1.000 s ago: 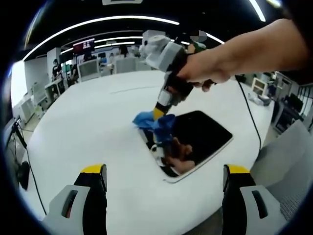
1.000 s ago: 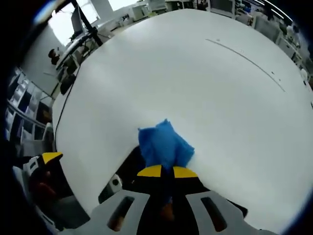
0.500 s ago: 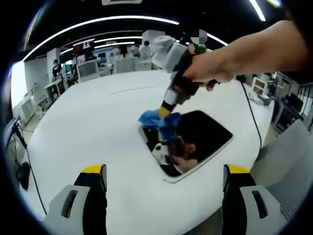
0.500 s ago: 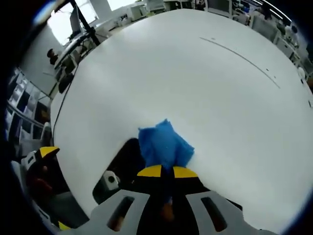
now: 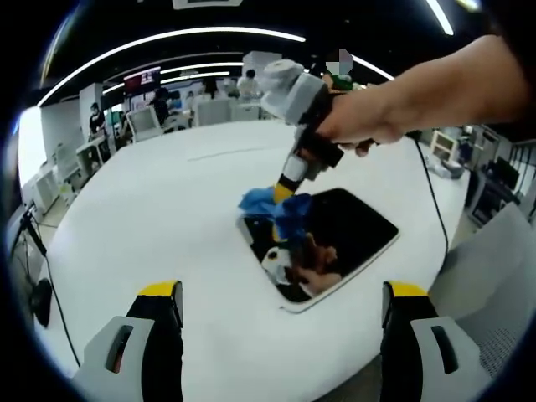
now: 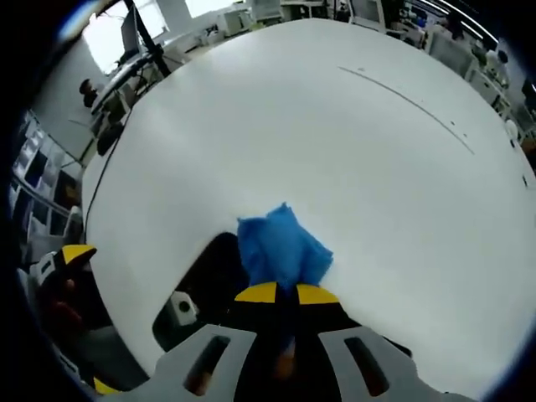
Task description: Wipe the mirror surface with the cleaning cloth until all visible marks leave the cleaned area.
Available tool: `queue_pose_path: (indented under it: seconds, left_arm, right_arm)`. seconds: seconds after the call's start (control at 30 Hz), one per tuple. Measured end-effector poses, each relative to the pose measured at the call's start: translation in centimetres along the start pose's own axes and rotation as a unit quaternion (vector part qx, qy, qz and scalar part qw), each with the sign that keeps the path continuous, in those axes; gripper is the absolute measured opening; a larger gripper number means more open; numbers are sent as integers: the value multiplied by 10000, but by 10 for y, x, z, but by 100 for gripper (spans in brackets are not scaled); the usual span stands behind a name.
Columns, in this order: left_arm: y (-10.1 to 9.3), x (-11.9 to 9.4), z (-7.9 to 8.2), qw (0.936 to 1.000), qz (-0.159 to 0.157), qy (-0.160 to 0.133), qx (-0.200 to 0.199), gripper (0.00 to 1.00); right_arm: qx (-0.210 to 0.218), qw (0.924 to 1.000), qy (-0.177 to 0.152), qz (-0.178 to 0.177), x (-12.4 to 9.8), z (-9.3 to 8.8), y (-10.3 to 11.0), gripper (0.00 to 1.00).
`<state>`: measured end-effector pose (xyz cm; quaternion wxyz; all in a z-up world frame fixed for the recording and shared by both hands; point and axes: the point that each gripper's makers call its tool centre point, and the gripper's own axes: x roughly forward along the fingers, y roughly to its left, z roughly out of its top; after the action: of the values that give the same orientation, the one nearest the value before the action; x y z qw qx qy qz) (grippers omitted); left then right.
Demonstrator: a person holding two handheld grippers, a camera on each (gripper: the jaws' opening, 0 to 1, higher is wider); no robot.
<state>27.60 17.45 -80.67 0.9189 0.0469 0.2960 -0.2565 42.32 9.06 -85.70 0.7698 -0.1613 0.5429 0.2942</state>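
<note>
White round counter (image 5: 142,226) in an open office, dark mirror (image 5: 335,239) near its edge, right hand-held gripper (image 6: 279,295) clamping blue cloth (image 6: 280,247) against mirror, left hand-held gripper (image 5: 280,306) wide apart, empty.

Right gripper (image 5: 285,189) dragged cloth (image 5: 275,209) along mirror (image 5: 339,243) (slightly).

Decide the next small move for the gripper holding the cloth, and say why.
Probably drag the blue cloth across the mirror toward its unwiped end: the right gripper pins it at one end, and most of the glass lies beyond.
</note>
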Motion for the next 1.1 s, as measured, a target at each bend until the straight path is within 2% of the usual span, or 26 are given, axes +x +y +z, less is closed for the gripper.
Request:
queue_pose_path:
  seconds: [0.37, 0.9, 1.1]
  left_arm:
    - [-1, -1, 1, 10000, -10, 13, 26, 99]
    - [-1, 0, 1, 10000, -20, -21, 34, 99]
    - [-2, 0, 1, 10000, -35, -15, 50, 99]
  right_arm:
    - [42, 10000, -32, -59, -16, -15, 12, 0]
    - [26, 9999, -88, -47, -4, -20, 13, 0]
    - [22, 10000, -96, -19, -9, -26, 20, 0]
